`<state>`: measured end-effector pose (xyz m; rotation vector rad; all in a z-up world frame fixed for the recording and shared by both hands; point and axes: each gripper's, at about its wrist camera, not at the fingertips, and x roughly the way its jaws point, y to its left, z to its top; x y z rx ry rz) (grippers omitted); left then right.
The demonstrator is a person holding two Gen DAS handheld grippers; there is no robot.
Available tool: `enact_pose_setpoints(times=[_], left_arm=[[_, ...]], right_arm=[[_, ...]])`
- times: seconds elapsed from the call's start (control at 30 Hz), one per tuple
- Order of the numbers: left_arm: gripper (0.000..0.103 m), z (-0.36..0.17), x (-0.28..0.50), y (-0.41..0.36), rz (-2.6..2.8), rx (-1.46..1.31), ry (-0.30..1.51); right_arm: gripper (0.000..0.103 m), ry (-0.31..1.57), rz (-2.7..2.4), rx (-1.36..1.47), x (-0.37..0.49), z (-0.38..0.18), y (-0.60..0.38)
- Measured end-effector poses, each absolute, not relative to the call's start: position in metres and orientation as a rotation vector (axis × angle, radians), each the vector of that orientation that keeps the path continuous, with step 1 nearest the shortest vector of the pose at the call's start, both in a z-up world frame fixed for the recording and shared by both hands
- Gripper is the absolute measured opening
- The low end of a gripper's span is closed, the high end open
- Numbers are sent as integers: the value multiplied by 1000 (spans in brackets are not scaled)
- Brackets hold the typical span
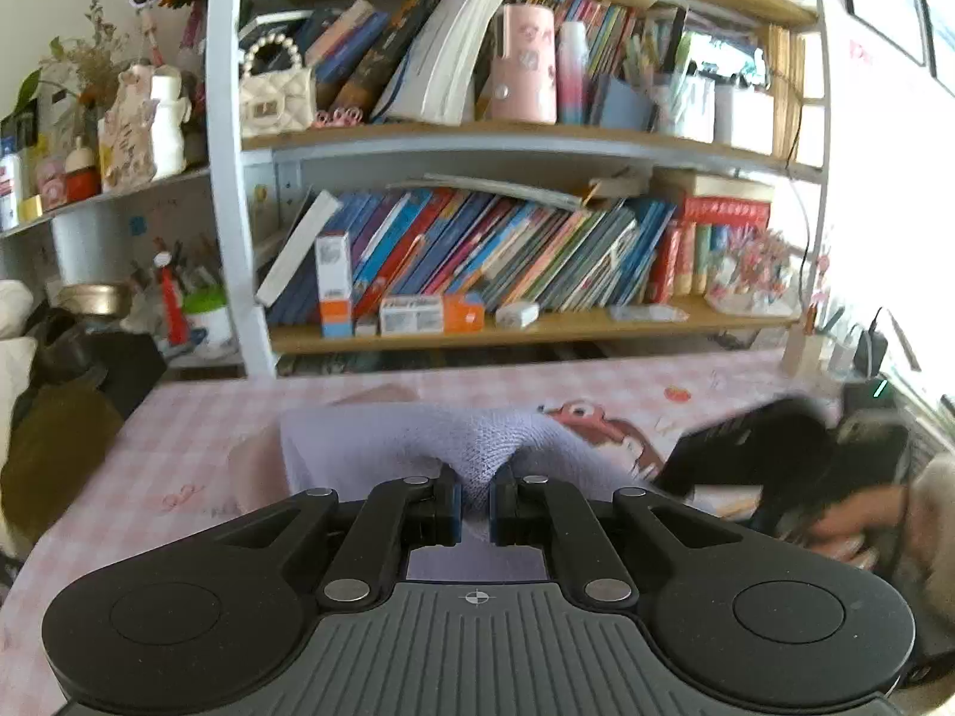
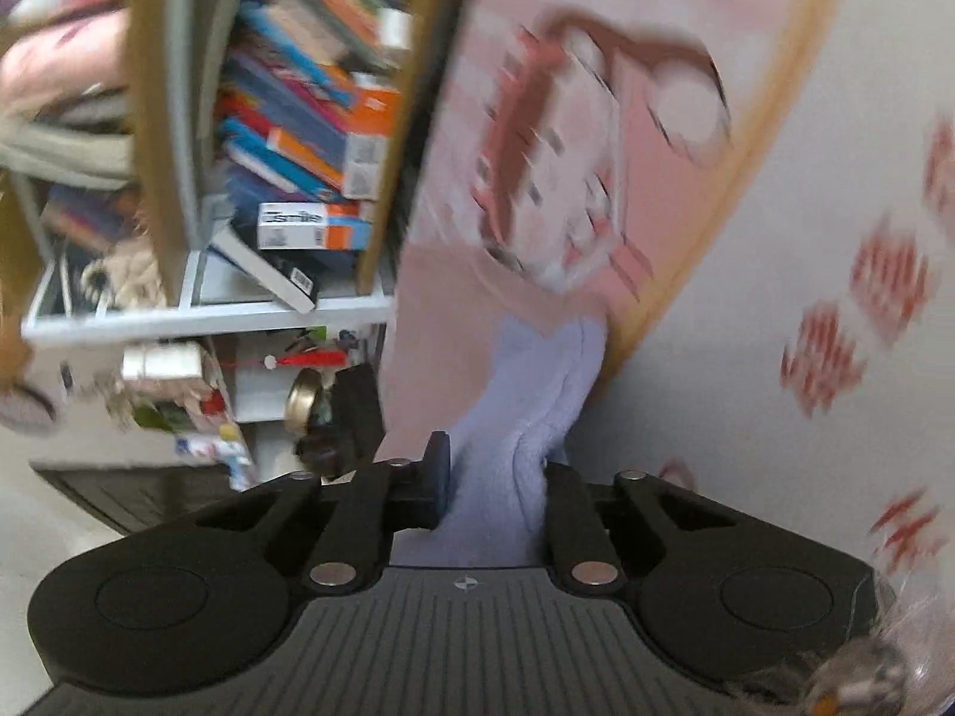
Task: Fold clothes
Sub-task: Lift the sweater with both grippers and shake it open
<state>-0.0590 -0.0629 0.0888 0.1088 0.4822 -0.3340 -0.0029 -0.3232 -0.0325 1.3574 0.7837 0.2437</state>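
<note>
Lavender knit garment (image 1: 382, 447) lies on the pink checked tablecloth (image 1: 179, 465), spread to the left of the left gripper (image 1: 475, 501) and bunched into a raised fold right at its fingertips. The left gripper's blue-padded fingers (image 1: 456, 504) are drawn close together and pinch that fold — cloth fills the narrow gap between them. Bare tablecloth shows to the left of the garment out to the table's left edge, and a strip runs between the garment's far edge and the bookshelf (image 1: 513, 322) standing at the back of the table.

To the right, the right gripper (image 1: 776, 453) appears as a dark, motion-blurred shape over the table, with a hand (image 1: 859, 522) behind it.

In the right wrist view, tilted and blurred, the right gripper (image 2: 492, 477) holds a strip of the same garment (image 2: 531, 394) between its fingers; the cloth stretches away from it toward the tablecloth's (image 2: 453, 274) edge. One fingertip is hidden by fabric.
</note>
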Motion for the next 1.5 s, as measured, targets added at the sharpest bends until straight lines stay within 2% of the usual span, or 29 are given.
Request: enact_pose_setpoints(times=[0.2, 0.4, 0.47, 0.6, 0.7, 0.8, 0.87, 0.93, 1.03, 1.1, 1.17, 1.27, 1.43, 1.5], left_arm=[[7, 84, -71, -68, -328, 111, 521], [7, 103, -82, -85, -455, 94, 443], [7, 118, -82, -89, -559, 24, 395], [7, 158, -86, -95, -755, -99, 218], [7, 174, -92, -84, -850, -205, 99], [7, 187, -95, -71, -927, -311, 0], [8, 170, -82, -59, -877, -361, 77], [8, 141, -63, -47, -782, -403, 222], [7, 82, -37, -36, -599, -362, 461], [7, 48, -26, -35, -513, -254, 570], [6, 22, -16, -34, -463, -156, 648], [6, 7, -5, -21, -415, -129, 696], [6, 6, 18, -1, -386, -141, 720], [6, 4, 31, 5, -371, -145, 737]], right_arm=[[5, 655, 276, 1297, -13, -12, -343], [5, 513, 334, 1256, -10, 21, -376], [5, 407, 372, 1214, -7, 52, -393], [4, 163, 478, 1066, -1, 150, -412], [4, -21, 609, 894, -1, 230, -400], [4, -149, 712, 774, -4, 280, -378], [4, -115, 741, 769, 8, 281, -361], [4, 2, 720, 762, 29, 257, -338], [4, 295, 617, 739, 68, 188, -299], [4, 499, 533, 719, 93, 134, -273], [4, 623, 464, 687, 105, 90, -252], [4, 687, 421, 701, 119, 62, -238], [5, 657, 375, 665, 154, 70, -224], [8, 640, 330, 639, 162, 63, -220]])
